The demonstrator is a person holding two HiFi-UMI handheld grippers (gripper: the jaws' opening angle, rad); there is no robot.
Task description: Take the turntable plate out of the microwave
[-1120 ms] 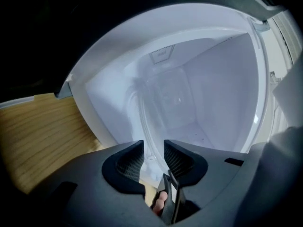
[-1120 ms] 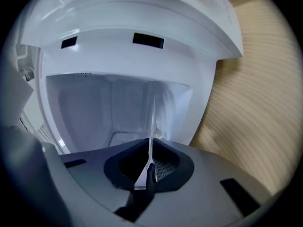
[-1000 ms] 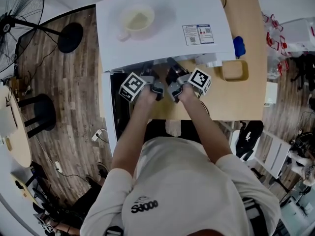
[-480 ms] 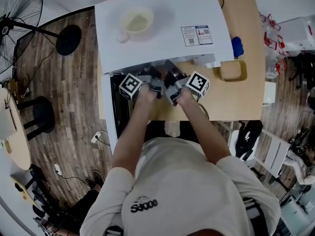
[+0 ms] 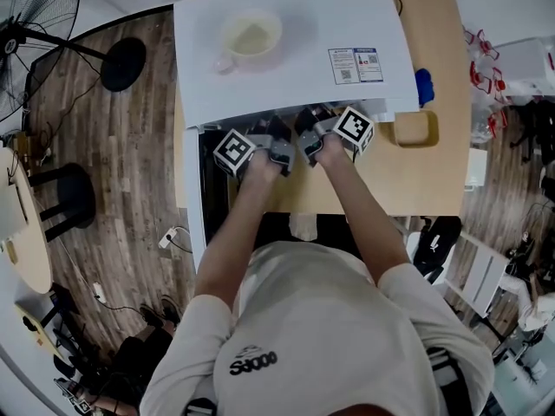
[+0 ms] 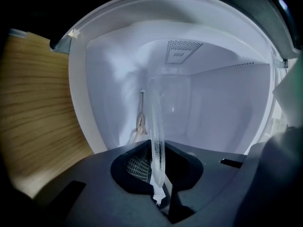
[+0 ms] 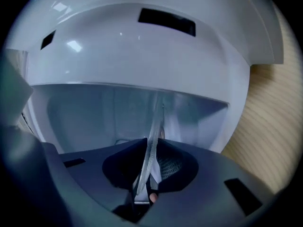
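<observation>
They're at the grip-and-lift step. Both tools are reaching into the open front of the microwave on the worktop, and the plate is inside the cavity, not yet drawn out.

The left tool has just been closing and now looks clamped on the plate's near rim. The right tool has just been opening a touch, but the rim runs right down between its jaws, and as far as I can see they're pinching it.

Next, I'd say, both hands must draw back together and keep the glass level. It has to clear the cavity floor and the opening without knocking the frame, and it needs a free patch of worktop to land on. With two thin grips on smooth glass, a slip or a twist is the worry.

From the head view you get the arms side by side, the cup on the microwave's top and the door swung out to the left. That top hides the plate completely. Only the gripper views show the plate, edge-on against the white cavity walls, and how each tool sits on it.
</observation>
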